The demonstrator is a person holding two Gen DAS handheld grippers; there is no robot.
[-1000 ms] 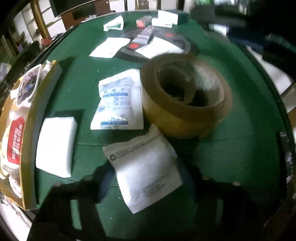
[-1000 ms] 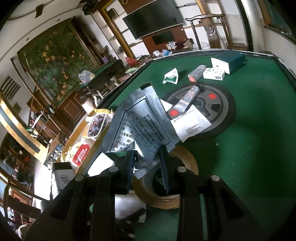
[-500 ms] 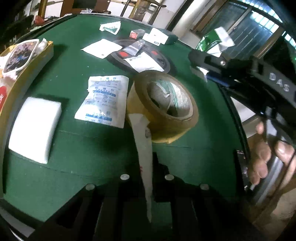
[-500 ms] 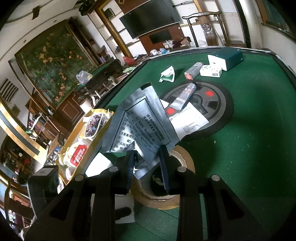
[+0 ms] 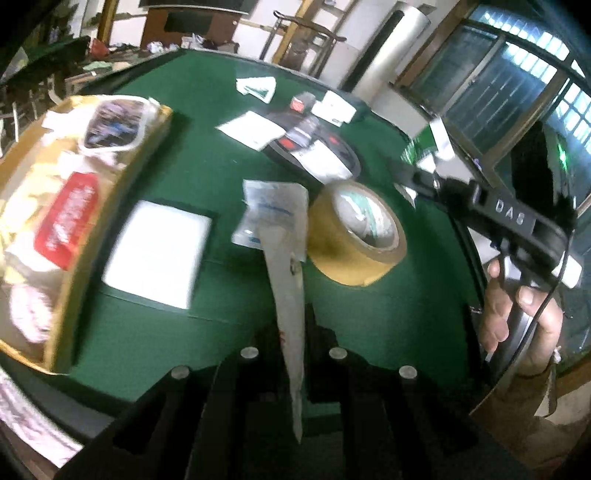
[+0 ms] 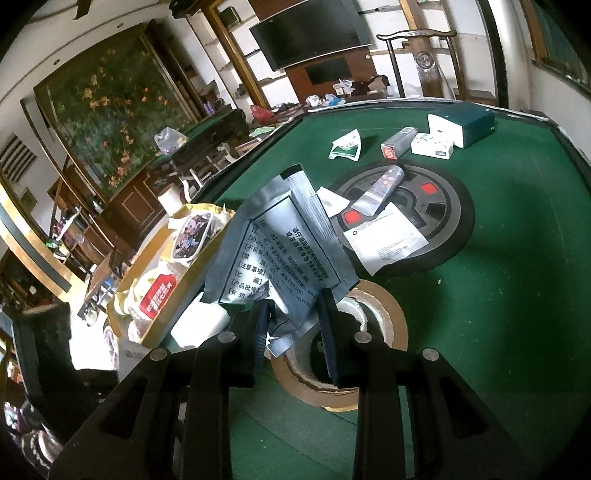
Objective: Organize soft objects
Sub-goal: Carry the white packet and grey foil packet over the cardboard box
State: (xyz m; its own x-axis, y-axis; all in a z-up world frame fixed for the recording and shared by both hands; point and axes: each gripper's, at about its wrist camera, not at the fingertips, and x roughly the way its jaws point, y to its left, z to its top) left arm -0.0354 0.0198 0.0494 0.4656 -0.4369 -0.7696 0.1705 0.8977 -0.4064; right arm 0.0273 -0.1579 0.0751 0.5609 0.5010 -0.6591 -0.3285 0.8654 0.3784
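Green felt counter (image 5: 229, 155), cardboard box (image 5: 122, 192) of soft goods at left. Left claw (image 5: 291, 343) clenched on white packet (image 5: 288, 280), long axis pointing away. Right claw (image 6: 295, 314) grasping silver sachet (image 6: 280, 254); left sits nearer box.

A wide brown tape roll (image 6: 373, 354) lay flat on the green felt bench (image 6: 498, 295). Beyond the roll sat a round black dial panel (image 6: 443, 218), and farther past it a dark teal box (image 6: 469, 123). A flat black television (image 6: 310, 35) hung on the far wall.
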